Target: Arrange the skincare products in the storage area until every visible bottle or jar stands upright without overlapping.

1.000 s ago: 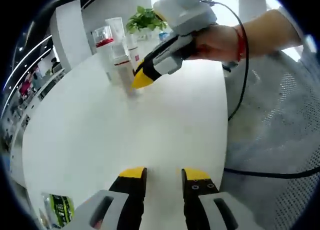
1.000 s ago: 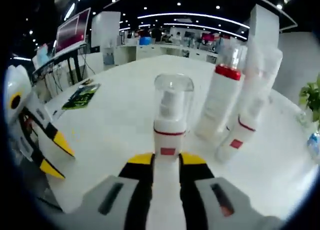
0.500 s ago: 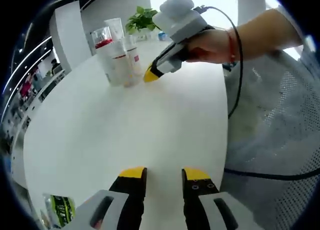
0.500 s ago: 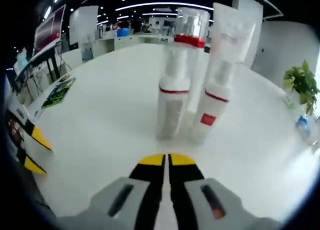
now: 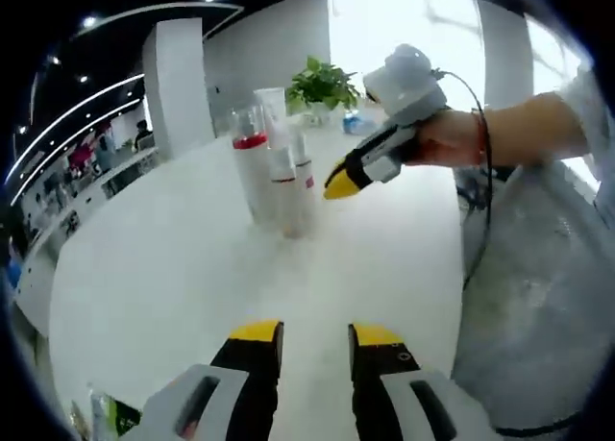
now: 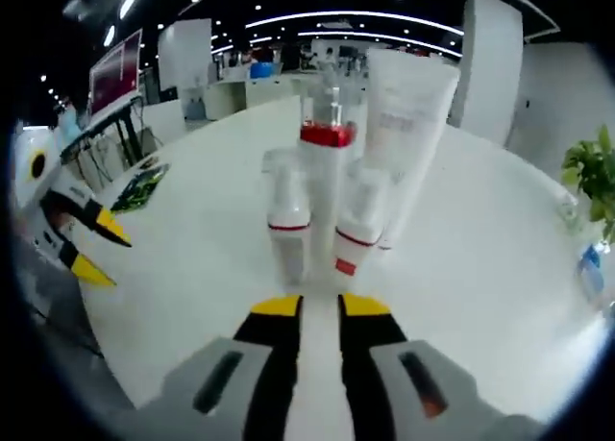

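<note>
Right gripper (image 6: 318, 305): jaws a little apart, holding nothing, near the white pump bottles (image 6: 288, 228).
Left gripper (image 5: 314, 332): jaws apart, holding nothing.
Do well: check bottles stand apart, upright on the round white table (image 6: 192, 258).

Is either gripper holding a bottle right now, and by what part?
Nothing held. Right gripper and left gripper are both empty; the bottles stand free.
</note>
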Tool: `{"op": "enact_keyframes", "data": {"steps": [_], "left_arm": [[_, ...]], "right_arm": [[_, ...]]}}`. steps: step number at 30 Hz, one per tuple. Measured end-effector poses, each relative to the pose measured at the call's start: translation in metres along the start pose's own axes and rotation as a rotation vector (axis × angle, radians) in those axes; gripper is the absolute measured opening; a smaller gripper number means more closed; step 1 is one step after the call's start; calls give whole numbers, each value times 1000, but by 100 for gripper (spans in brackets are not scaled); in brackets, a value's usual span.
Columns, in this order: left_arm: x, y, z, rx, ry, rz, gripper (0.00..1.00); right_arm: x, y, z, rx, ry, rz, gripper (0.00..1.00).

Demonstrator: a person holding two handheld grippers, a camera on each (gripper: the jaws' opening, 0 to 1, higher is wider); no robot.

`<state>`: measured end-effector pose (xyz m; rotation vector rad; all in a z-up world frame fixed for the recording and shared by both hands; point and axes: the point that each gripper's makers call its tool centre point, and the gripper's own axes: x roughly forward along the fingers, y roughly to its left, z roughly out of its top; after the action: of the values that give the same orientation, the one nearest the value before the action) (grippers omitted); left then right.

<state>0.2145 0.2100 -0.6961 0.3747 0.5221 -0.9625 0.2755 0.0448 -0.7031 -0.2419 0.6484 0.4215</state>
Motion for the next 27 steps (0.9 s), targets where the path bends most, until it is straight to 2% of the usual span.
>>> {"op": "enact_keyframes", "data": {"steps": [3, 6, 10, 13, 16, 20, 21, 23, 27], "left_arm": [[21, 10, 14, -16, -33, 16, 28], [52, 13, 24, -49, -61, 12, 25], [93, 12, 33, -129, -98, 11, 19], [115, 11, 37, -138, -95, 24, 17], [128, 18, 40, -89, -82, 86, 17], [131, 20, 44, -112, -86, 91, 17], [137, 21, 47, -85, -80, 90, 17], [138, 24, 45, -37, -63, 90, 17], [139, 26, 50, -60, -91, 60, 17]], "right_arm": [[-3, -7, -4, -28, -23, 17, 16], [0, -10, -7, -40, -62, 71, 18], [15, -19, -8, -61, -78, 91, 18], [28, -18, -2, -73, -96, 127, 18], [33, -16, 2, -77, -110, 152, 18], [34, -12, 4, -88, -116, 171, 19], [39, -8, 5, -144, -109, 207, 19], [42, -9, 5, -149, -105, 218, 19], [44, -9, 4, -140, -108, 244, 20]]}}
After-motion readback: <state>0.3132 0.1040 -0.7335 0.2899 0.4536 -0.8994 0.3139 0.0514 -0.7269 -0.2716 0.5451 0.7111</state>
